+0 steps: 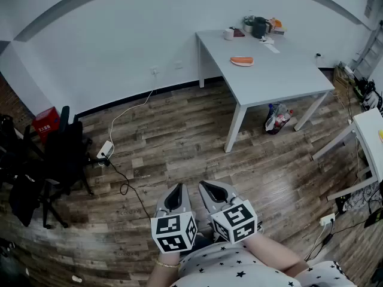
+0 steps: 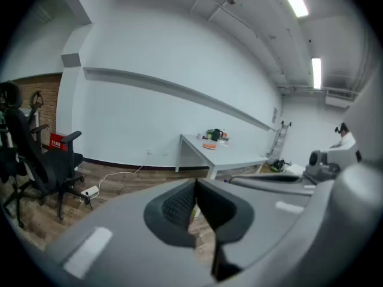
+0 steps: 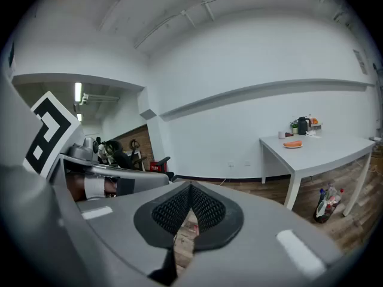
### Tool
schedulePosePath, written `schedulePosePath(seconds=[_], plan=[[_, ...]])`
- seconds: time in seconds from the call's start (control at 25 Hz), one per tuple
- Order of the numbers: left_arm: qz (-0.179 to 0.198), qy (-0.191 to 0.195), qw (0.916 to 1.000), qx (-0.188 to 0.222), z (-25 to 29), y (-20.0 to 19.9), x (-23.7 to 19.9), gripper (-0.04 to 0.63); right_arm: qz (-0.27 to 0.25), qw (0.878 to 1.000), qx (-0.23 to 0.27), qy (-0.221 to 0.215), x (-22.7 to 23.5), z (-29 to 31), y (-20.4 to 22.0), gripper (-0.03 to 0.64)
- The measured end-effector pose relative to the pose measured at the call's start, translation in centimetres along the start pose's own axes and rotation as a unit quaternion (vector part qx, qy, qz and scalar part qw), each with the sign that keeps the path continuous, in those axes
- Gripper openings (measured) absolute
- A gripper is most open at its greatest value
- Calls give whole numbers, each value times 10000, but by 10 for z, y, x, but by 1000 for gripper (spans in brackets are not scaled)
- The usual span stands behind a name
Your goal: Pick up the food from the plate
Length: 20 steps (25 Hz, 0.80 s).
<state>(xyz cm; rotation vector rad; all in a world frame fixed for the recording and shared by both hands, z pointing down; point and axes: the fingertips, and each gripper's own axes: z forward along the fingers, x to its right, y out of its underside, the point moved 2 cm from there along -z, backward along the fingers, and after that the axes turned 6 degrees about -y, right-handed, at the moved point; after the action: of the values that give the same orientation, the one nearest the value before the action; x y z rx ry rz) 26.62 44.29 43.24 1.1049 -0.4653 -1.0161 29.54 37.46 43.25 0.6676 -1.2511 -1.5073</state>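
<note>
An orange piece of food lies on a white plate on the white table far across the room; the same food appears small in both gripper views. Held low over the wooden floor, close to my body, are my left gripper and my right gripper, both a long way from the table. Each has its jaws shut with nothing between them, as the left gripper and right gripper show in their own views.
A kettle and small items crowd the table's far end. A bag of bottles sits under the table. A black office chair, a red box and a power strip with cable are at left. Another white table stands at right.
</note>
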Motion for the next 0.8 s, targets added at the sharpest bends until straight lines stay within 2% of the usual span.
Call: schedulePosePath(seconds=[0.28, 0.44, 0.64, 0.8], plan=[[3, -6, 10000, -85, 11, 5, -23, 9, 207, 9997, -97, 73, -1, 23, 6, -4], [5, 77, 9998, -176, 31, 3, -27, 8, 274, 9993, -152, 189, 13, 35, 6, -5], [113, 239, 9992, -313, 73, -2, -20, 8, 416, 9985, -125, 343, 49, 54, 2, -4], [65, 377, 9988, -308, 132, -28, -9, 8, 325, 9988, -10, 366, 101, 83, -25, -3]])
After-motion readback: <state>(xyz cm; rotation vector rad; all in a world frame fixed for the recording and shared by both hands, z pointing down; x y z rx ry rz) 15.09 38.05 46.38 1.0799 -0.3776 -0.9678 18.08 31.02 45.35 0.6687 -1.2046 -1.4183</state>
